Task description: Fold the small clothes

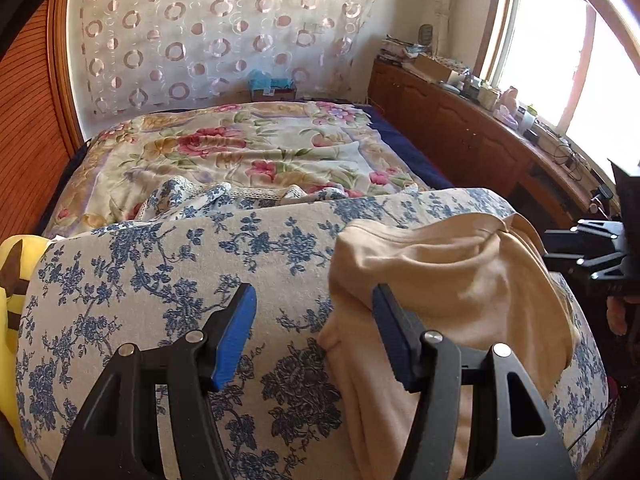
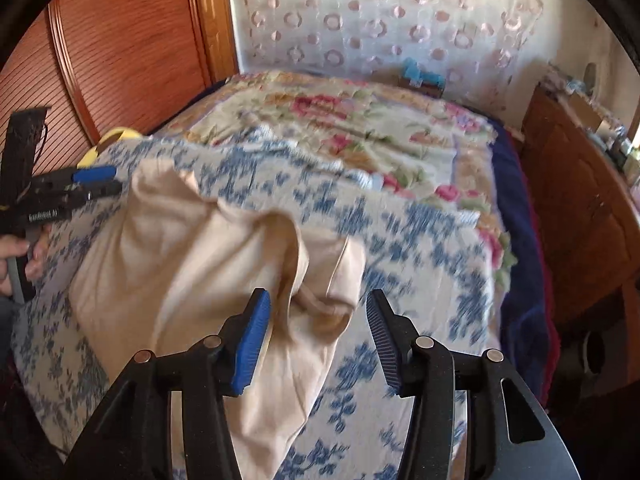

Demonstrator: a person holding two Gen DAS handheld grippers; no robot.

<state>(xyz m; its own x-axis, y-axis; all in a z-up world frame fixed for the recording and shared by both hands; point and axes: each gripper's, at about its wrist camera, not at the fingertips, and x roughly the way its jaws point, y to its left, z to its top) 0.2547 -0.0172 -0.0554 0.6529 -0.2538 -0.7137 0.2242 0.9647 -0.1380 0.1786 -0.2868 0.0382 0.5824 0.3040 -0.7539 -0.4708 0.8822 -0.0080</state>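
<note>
A small cream garment (image 1: 448, 280) lies rumpled on a blue-flowered cloth (image 1: 192, 264) spread over the bed. My left gripper (image 1: 314, 312) is open, hovering at the garment's left edge, its right finger over the fabric. In the right wrist view the garment (image 2: 192, 248) lies bunched with a raised fold. My right gripper (image 2: 318, 312) is open and empty, just above the garment's right end. The left gripper (image 2: 100, 182) also shows at far left, by the garment's far corner. The right gripper's body (image 1: 584, 252) shows at the right edge of the left wrist view.
A floral quilt (image 1: 248, 148) covers the bed beyond. A wooden cabinet (image 1: 472, 128) with clutter runs along the right under a window. A wooden wardrobe (image 2: 120, 60) stands on the left. A yellow item (image 1: 12, 280) lies at the cloth's left edge.
</note>
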